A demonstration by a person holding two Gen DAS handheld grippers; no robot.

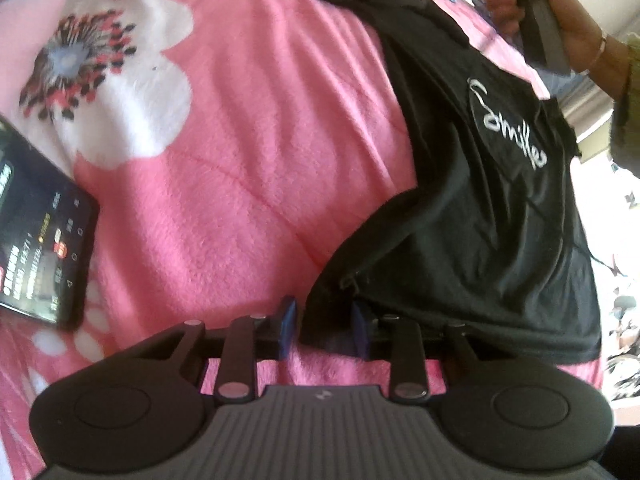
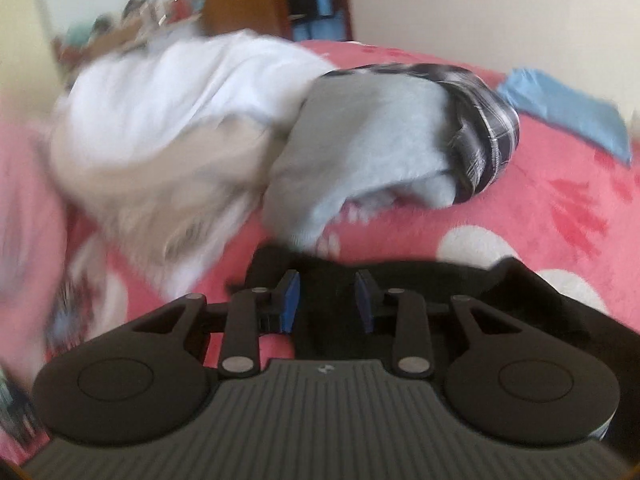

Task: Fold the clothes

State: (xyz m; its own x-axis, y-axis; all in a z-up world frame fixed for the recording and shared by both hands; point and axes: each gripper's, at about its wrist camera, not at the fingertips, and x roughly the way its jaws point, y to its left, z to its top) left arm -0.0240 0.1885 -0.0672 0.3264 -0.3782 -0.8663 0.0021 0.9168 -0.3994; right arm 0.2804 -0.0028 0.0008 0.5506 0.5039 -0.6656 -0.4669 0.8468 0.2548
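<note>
Left wrist view: a black T-shirt (image 1: 472, 200) with white script lies stretched along the right side of a pink flowered blanket (image 1: 248, 168), its near corner pinched between the narrow blue pads of the left gripper (image 1: 325, 322). A phone (image 1: 40, 236) with a lit screen rests on the blanket at the far left, well apart from the shirt. At the top right a hand (image 1: 560, 12) grips the handle of the other tool beyond the shirt's far end. The shirt looks spread or drawn out, not yet folded.

Right wrist view: the right gripper (image 2: 327, 300) is set narrow with black cloth between its pads, apparently the same shirt, though blur leaves the grip itself uncertain. Beyond it a loose heap of white, grey and plaid clothes (image 2: 248, 128) lies unfolded on the blanket, a blue cloth (image 2: 568, 108) behind. Most of the folding appears still ahead.
</note>
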